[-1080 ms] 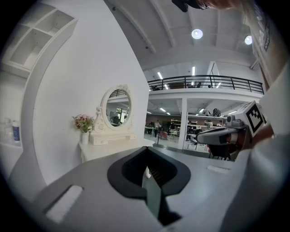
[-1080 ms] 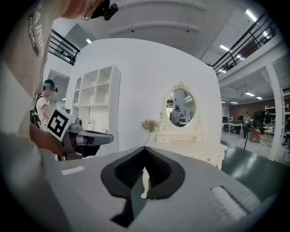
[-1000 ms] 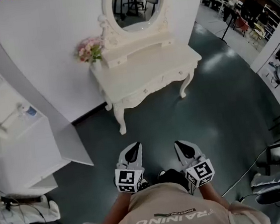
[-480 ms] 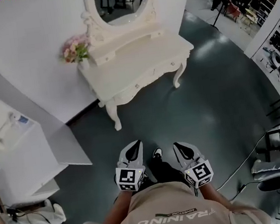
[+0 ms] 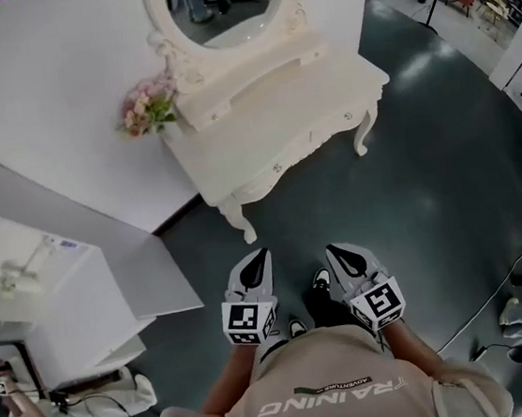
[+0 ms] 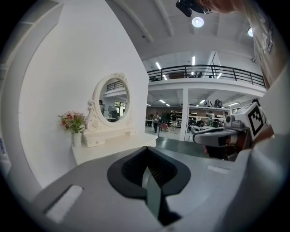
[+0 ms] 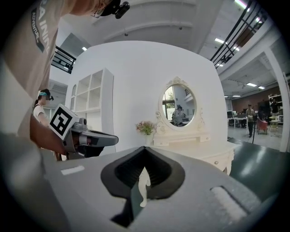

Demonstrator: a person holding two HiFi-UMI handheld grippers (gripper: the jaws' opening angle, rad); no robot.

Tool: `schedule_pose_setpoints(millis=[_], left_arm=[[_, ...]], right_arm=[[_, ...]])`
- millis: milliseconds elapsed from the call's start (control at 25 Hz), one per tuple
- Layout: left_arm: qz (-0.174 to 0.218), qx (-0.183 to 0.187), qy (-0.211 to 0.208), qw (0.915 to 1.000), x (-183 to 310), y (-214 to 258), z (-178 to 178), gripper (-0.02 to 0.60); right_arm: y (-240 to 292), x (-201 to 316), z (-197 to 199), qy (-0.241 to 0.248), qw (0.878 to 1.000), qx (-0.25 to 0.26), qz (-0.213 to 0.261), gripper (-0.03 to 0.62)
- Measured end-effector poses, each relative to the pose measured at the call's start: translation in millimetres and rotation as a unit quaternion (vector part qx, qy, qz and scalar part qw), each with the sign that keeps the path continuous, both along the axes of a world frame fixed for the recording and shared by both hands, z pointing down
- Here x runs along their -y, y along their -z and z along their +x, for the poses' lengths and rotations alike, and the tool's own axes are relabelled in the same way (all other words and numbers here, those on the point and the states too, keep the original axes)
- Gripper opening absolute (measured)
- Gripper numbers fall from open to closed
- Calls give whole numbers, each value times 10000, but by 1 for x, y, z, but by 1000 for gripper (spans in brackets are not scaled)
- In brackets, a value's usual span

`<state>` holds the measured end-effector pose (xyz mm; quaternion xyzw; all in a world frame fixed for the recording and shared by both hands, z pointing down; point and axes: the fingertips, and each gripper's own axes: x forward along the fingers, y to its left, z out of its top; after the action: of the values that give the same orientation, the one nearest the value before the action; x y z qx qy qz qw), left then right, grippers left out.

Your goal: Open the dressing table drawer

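Pink flowers [image 5: 147,108] stand at the left end of the table [image 5: 260,123], beside the oval mirror [image 5: 221,0]; a white shelf unit [image 5: 54,294] stands further left. Dark floor [image 5: 409,185] lies between the table and the left tool [image 5: 256,260] and right tool [image 5: 338,255], both pressed together and empty. The closed drawer [image 5: 279,165] in the table front is well apart from them.

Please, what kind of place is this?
Probably a mock bedroom corner inside a large lab or workshop hall: a white dressing table with an oval mirror stands by a curved partition wall, while a railed upper gallery shows beyond.
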<state>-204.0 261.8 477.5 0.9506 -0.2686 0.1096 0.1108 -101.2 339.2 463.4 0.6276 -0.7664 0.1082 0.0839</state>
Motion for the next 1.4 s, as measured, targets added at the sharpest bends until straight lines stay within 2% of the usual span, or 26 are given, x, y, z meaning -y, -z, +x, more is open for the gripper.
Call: schedule_pose_setpoints(millis=[200,320,560,720,840,960,1080,1280,1400], left_arm=[[187,-5,-181,9997,43,19,53,18],[159,-115,-70,9998,67,29,72,18],[-69,-67,313,9995,94,15,86,18],[-117,106,405,9991,98,8,88,18],[-100,121,430,9990,106,7,95,18],[-37,300,395,9988,112,-1,95,18],[-165,419,409,9981,125,-15,96,18],[-229,278,413,9985,164,-23,117,18],[-83,98,340,9993,195,-12,139,18]], right_arm=[[-11,48,47,-52,9999,131,14,2],[-6,74,66,82,9999,139,50,2],[0,111,93,418,9990,71,109,2],[-4,116,99,415,9986,331,-31,2],[-17,120,104,455,9981,358,-190,2],[-28,126,103,500,9974,408,-326,2],[-31,136,107,479,9973,413,-382,2],[-34,162,134,321,9980,265,-480,2],[-27,185,148,294,9983,152,-473,2]])
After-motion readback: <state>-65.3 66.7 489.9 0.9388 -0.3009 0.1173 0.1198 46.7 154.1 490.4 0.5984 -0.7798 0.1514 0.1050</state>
